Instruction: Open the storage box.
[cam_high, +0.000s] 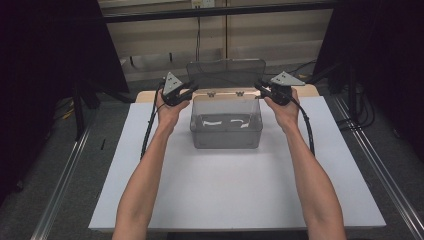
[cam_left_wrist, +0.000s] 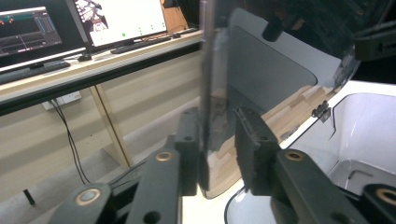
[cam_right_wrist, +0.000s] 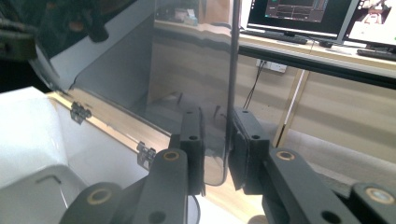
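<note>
So both claws are on the clear plastic lid (cam_high: 226, 73) of a see-through storage box (cam_high: 226, 131), and the lid stands up nearly vertical behind the box on its hinges (cam_high: 211, 94). The left gripper (cam_high: 181, 94) is clamped on the lid's left edge; in the left gripper view the edge of the lid (cam_left_wrist: 208, 93) runs straight up between the two black pads. The right gripper (cam_high: 263, 90) is doing the same on the right edge, jaws pinched on the panel (cam_right_wrist: 219, 116) in its own view. The box sits just below and between the two claws on a white board (cam_high: 240, 185), with a couple of white bits lying in the bottom. Past the claws there's a wooden bench with monitors (cam_right_wrist: 299, 14) and a keyboard (cam_left_wrist: 140, 44); cables (cam_left_wrist: 70, 140) hang down underneath. Nothing's blocking either claw.
</note>
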